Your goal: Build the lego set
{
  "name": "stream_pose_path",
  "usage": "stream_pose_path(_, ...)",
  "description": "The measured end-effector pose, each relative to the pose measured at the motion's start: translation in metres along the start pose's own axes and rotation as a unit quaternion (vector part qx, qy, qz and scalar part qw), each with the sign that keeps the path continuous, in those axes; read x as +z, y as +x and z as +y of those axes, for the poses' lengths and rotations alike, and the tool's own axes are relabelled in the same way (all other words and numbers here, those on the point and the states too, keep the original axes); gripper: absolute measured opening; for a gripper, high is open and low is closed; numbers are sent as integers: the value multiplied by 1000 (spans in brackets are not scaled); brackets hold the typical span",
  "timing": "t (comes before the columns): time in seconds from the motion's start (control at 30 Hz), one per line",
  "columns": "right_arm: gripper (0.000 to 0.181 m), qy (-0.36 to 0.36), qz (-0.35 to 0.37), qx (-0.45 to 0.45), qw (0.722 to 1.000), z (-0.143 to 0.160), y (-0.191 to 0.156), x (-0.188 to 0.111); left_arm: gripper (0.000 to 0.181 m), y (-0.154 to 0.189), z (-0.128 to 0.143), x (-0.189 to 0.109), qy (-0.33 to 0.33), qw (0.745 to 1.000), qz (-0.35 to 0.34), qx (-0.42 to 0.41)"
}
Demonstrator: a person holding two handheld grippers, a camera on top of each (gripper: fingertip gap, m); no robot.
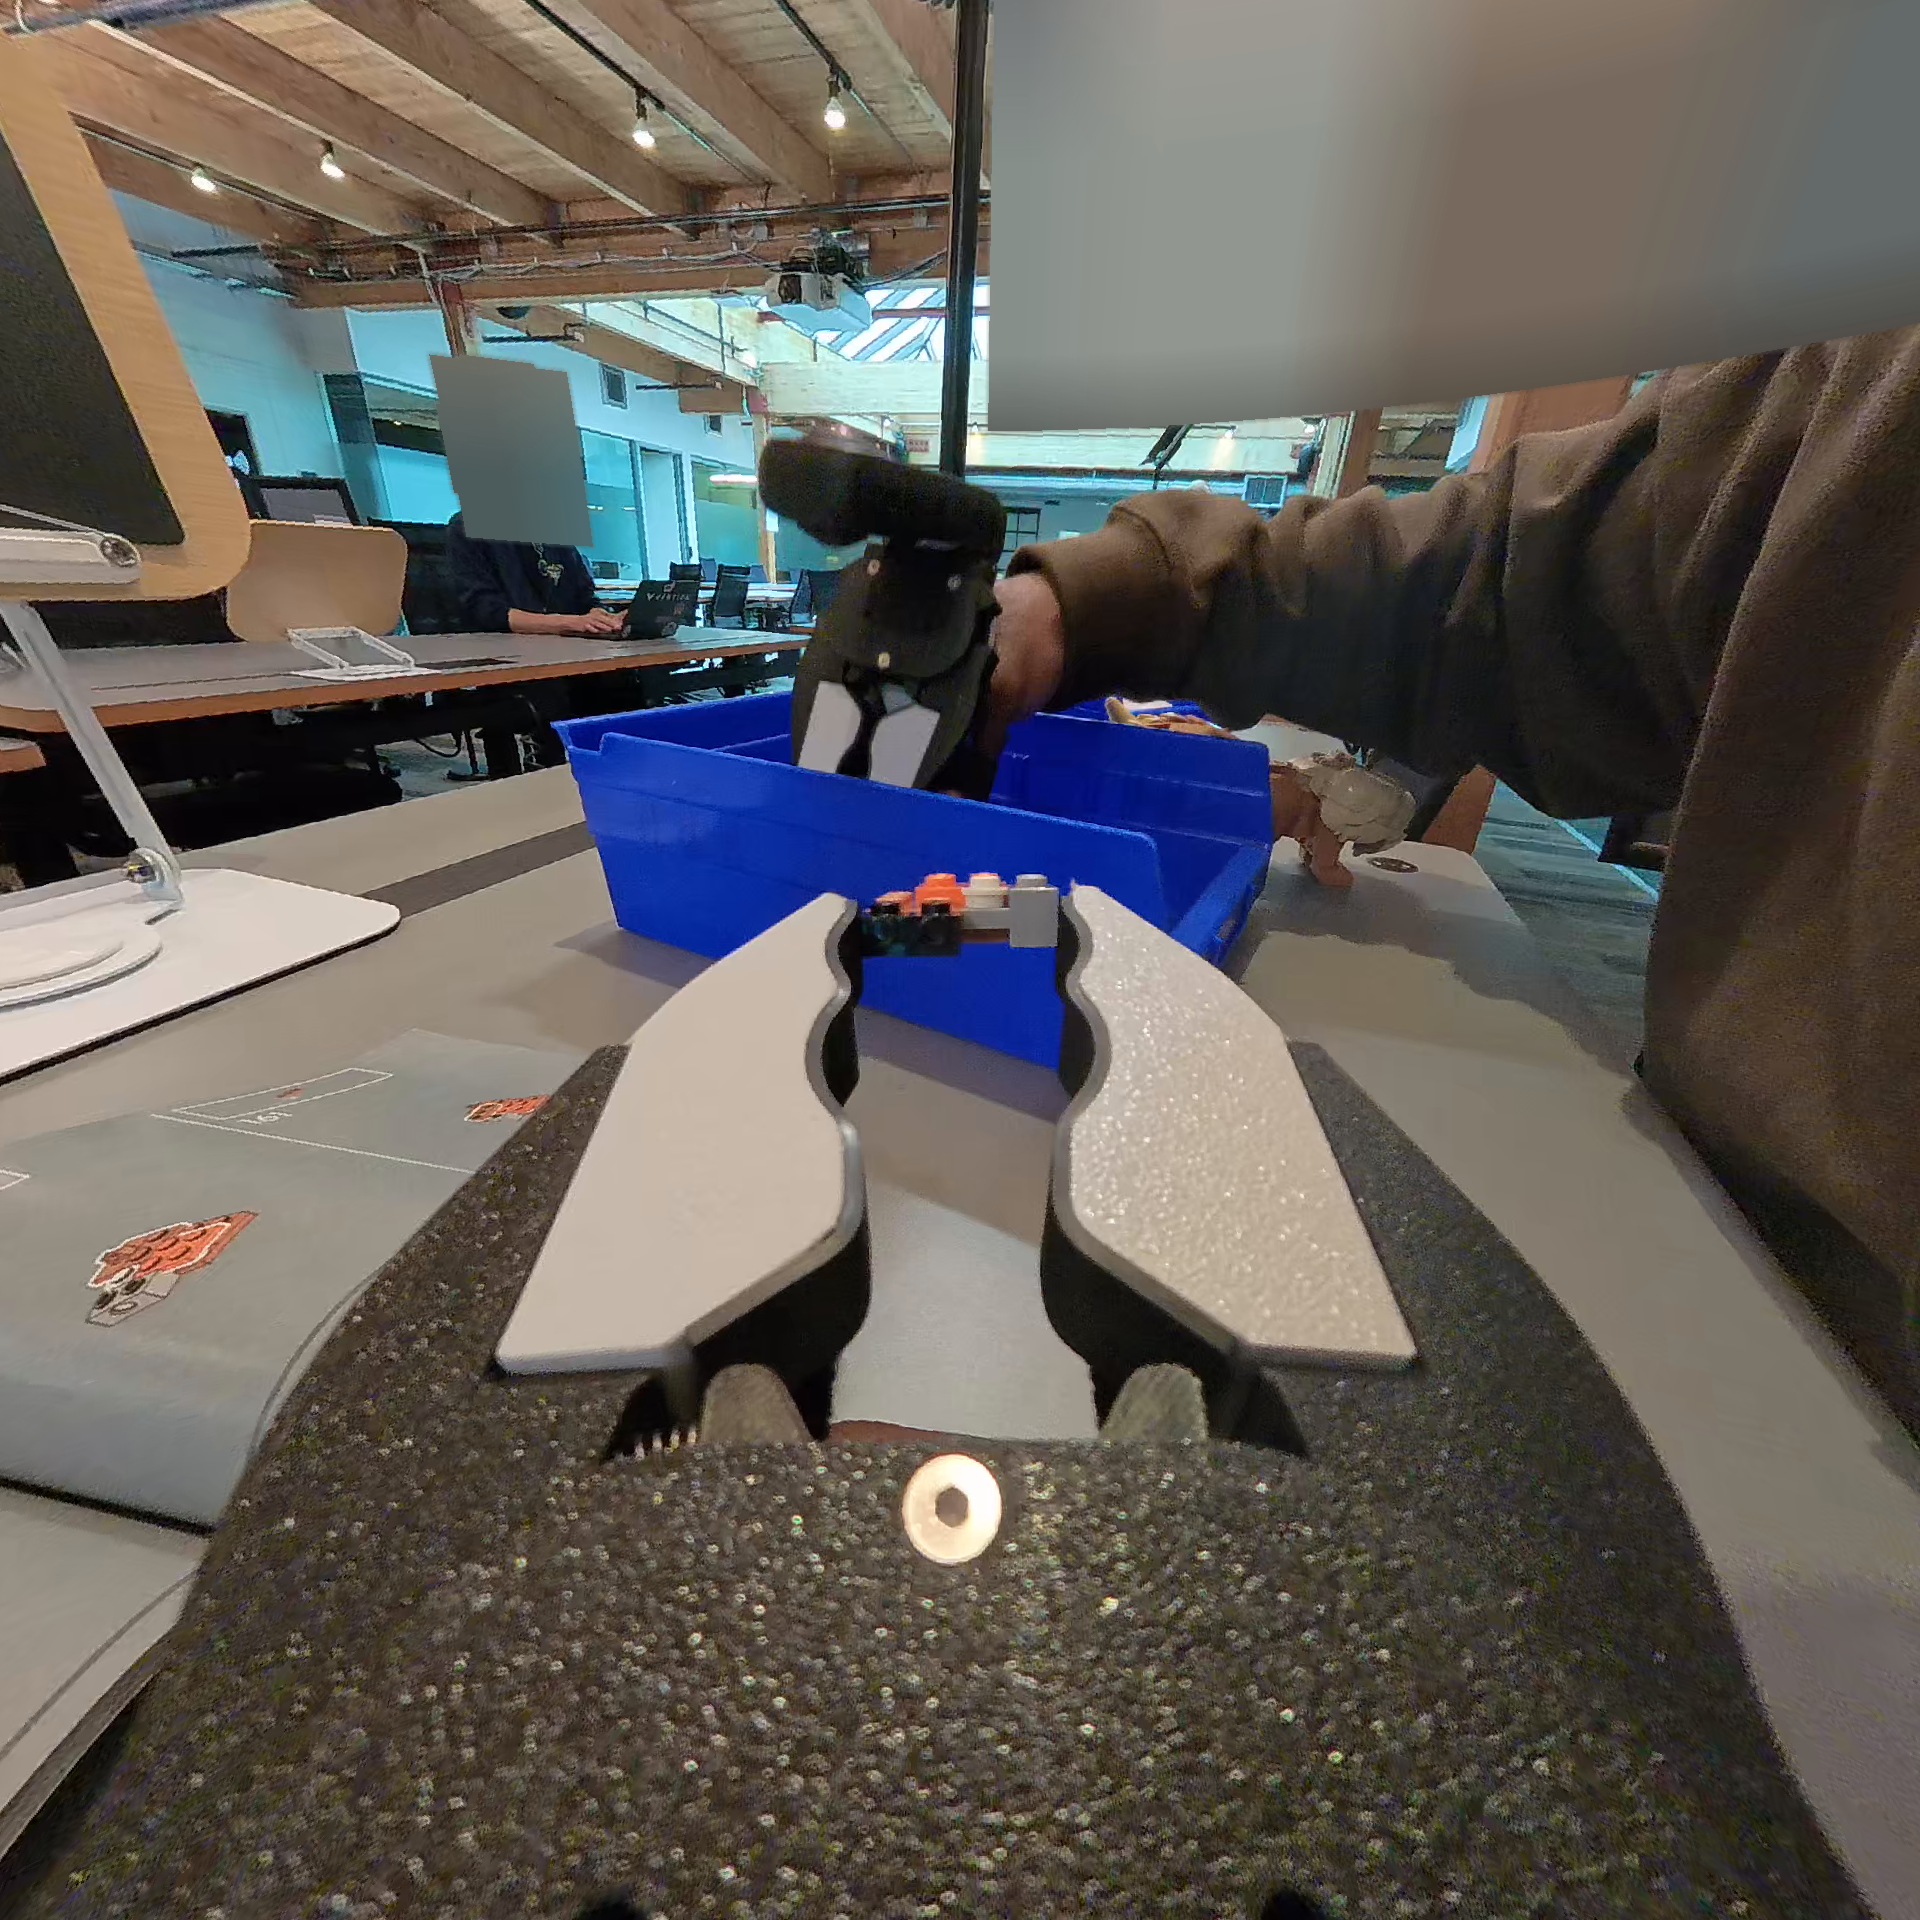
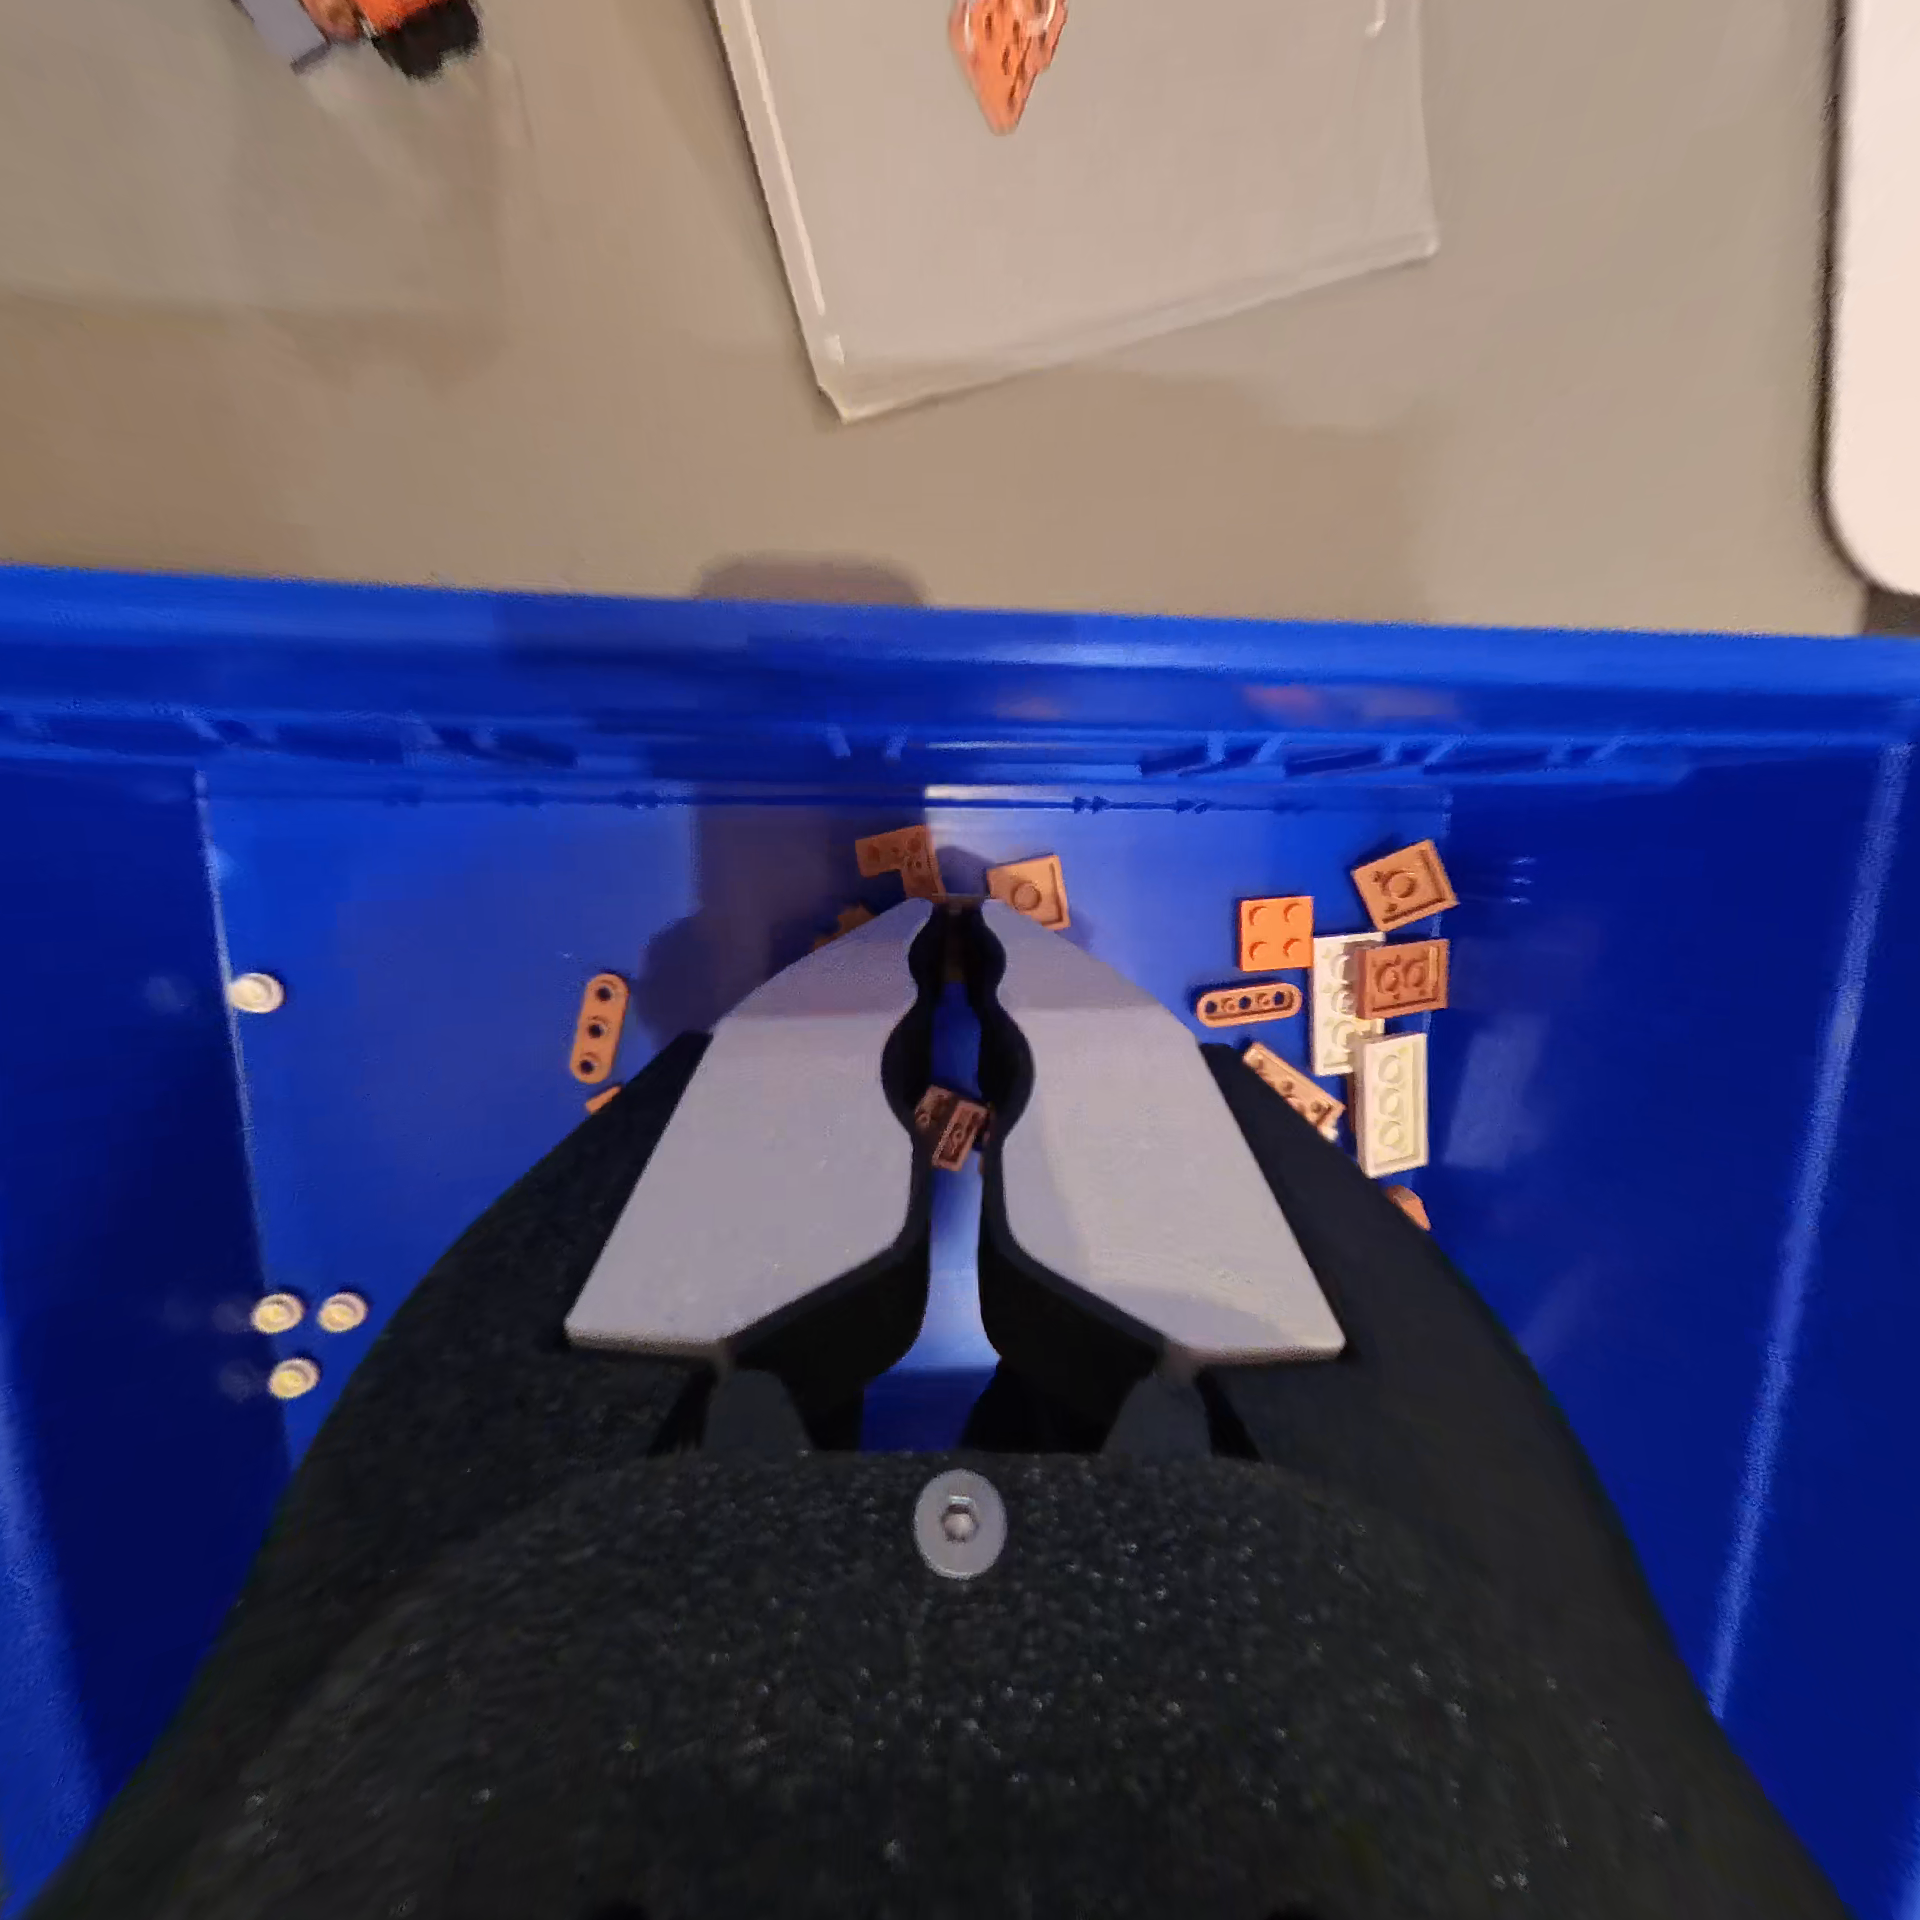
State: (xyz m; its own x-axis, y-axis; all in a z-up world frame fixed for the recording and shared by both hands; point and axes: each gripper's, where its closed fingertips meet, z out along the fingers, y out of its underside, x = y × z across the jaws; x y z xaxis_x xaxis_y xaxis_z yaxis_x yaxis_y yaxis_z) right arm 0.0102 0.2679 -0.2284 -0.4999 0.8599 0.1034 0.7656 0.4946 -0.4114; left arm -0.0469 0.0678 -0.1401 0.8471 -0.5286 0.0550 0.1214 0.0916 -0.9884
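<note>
My left gripper (image 1: 961, 928) is shut on a small lego assembly (image 1: 971, 902) of black, orange, white and grey pieces, held above the grey table in front of a blue bin (image 1: 810, 842). The assembly also shows, blurred, in the right wrist view (image 2: 384, 26). My right gripper (image 2: 956, 906) points down inside the bin (image 2: 935, 665), its fingertips closed on a small thin piece (image 2: 961, 900) among loose orange plates (image 2: 1275, 932), brown plates (image 2: 1403, 883) and white plates (image 2: 1392, 1101). The right gripper also shows in the left wrist view (image 1: 864, 753), reaching into the bin.
An instruction booklet (image 1: 208, 1247) lies on the table at the left; it also shows in the right wrist view (image 2: 1091, 208). A white monitor stand (image 1: 156, 935) is at the far left. A brown sleeve (image 1: 1455, 644) crosses the right side. Small clear round studs (image 2: 272, 1314) lie in the bin. About 25 cm separates my left fingertips from my right.
</note>
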Motion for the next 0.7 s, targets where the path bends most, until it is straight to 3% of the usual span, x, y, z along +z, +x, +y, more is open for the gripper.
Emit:
stream_pose_path(0.2, 2, 52, 39, -2, 998, -38, -8, -50, 35, 8, -4, -1, 10, 1000, 14, 15)
stream_pose_path(0.4, 2, 122, 58, -31, 990, -101, -42, -92, 36, 18, -7, -1, 15, 999, 28, 35)
stream_pose_path(0.7, 2, 272, 16, -52, 961, -197, -110, -103, 36, 19, -12, -3, 25, 998, 31, 40)
